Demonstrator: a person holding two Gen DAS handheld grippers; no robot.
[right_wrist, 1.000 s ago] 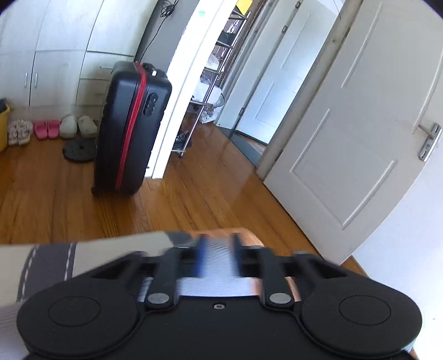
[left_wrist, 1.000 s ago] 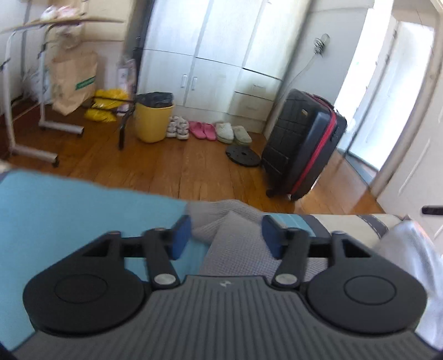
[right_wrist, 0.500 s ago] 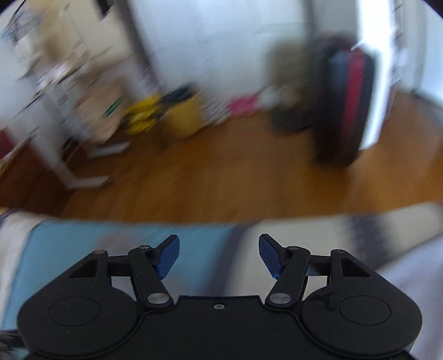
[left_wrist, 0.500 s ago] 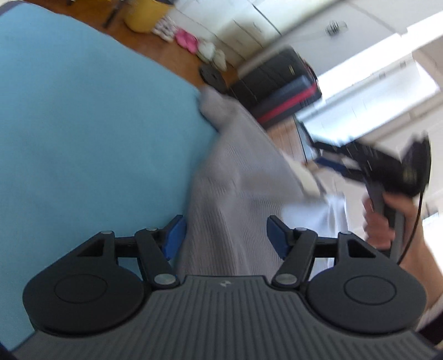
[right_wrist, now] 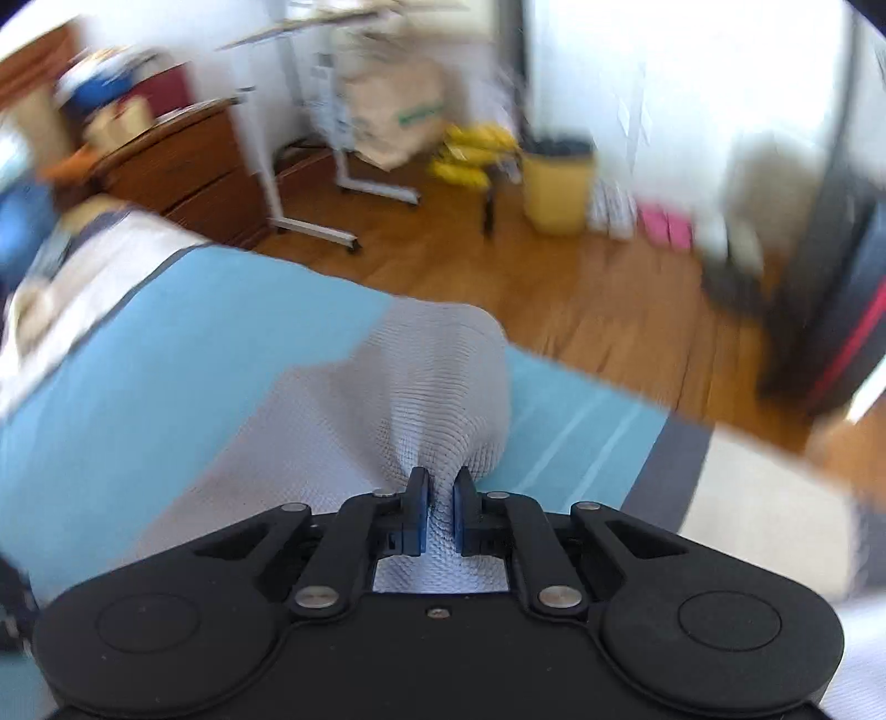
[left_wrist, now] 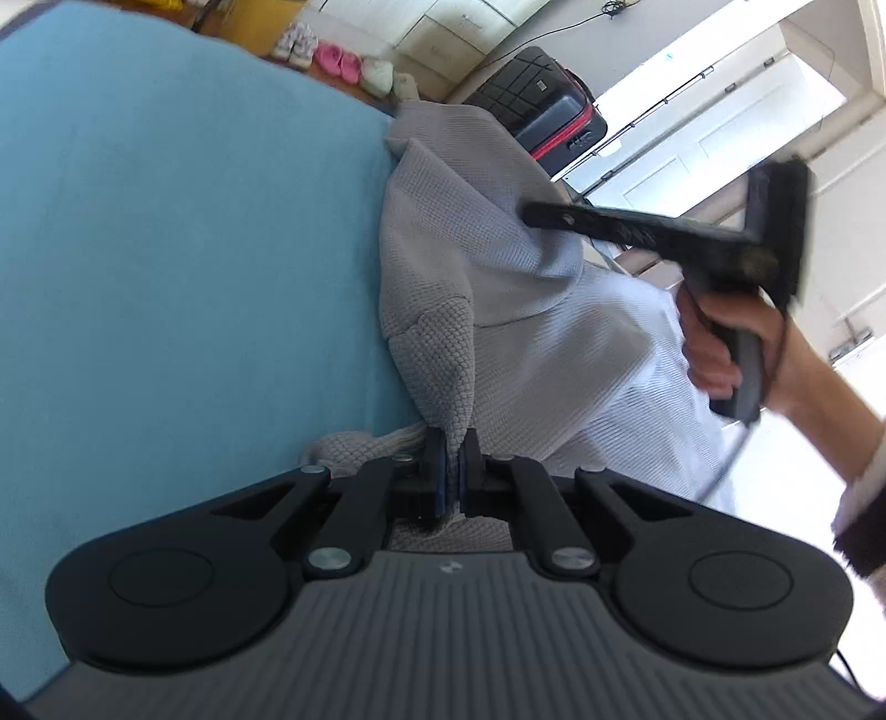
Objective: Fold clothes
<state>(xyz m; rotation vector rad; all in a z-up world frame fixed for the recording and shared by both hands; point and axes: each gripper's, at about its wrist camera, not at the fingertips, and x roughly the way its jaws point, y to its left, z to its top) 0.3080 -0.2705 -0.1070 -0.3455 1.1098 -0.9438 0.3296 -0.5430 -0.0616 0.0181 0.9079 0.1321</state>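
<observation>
A grey knitted garment [left_wrist: 498, 288] lies bunched on a blue bed cover [left_wrist: 183, 249]. My left gripper [left_wrist: 451, 459] is shut on a fold of its thick knit near the bottom of the left wrist view. The right gripper [left_wrist: 531, 213] reaches into the garment's upper part there, held by a person's hand [left_wrist: 725, 343]. In the right wrist view, which is blurred, my right gripper [right_wrist: 440, 495] is shut on a pinch of the grey garment [right_wrist: 437, 382], which rises ahead of the fingers over the blue cover [right_wrist: 166, 354].
Beyond the bed edge is a wooden floor [right_wrist: 581, 288] with a yellow bin [right_wrist: 559, 185], slippers [left_wrist: 340, 52], a black and red suitcase [left_wrist: 554, 116], a rolling table's legs [right_wrist: 310, 221] and a wooden dresser [right_wrist: 183, 166]. A striped pale blanket [right_wrist: 764, 498] lies at the right.
Both grippers stood open half a second ago and are now shut on the grey garment. The right gripper has swung left over the bed onto the cloth.
</observation>
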